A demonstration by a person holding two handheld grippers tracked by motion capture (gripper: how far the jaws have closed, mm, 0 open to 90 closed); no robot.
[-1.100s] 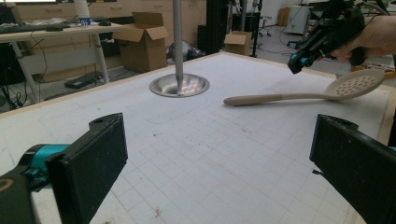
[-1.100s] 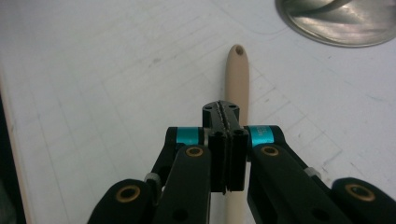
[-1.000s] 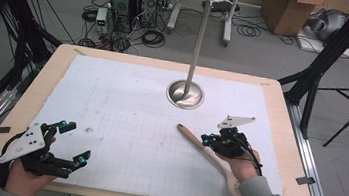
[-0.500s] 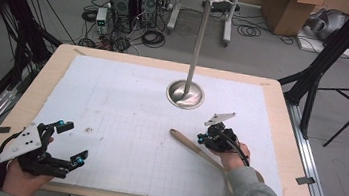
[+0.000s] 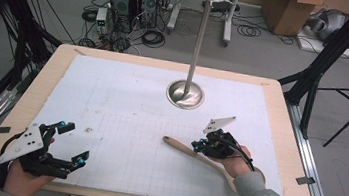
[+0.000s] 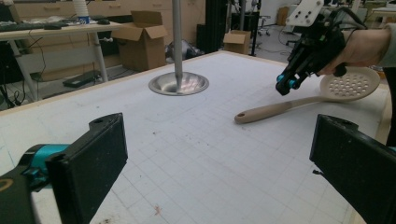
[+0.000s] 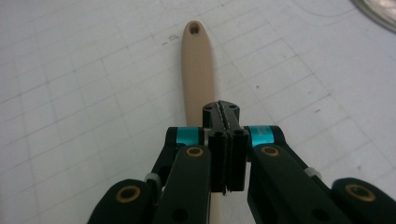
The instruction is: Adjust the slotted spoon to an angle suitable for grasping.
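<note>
The right gripper [image 7: 223, 116] has its jaws clenched together with nothing between them, poised just above the handle of the slotted spoon [image 7: 196, 79], which lies directly beneath it on the table [image 5: 127, 97]. The left gripper [image 5: 68, 143] rests well apart, jaws spread wide.

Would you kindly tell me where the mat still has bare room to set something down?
The widest bare patch of the white mat lies between the left gripper and the pole's round metal base. The far left corner is also bare. It is crowded at the near right, where the right gripper sits over the slotted spoon.
</note>
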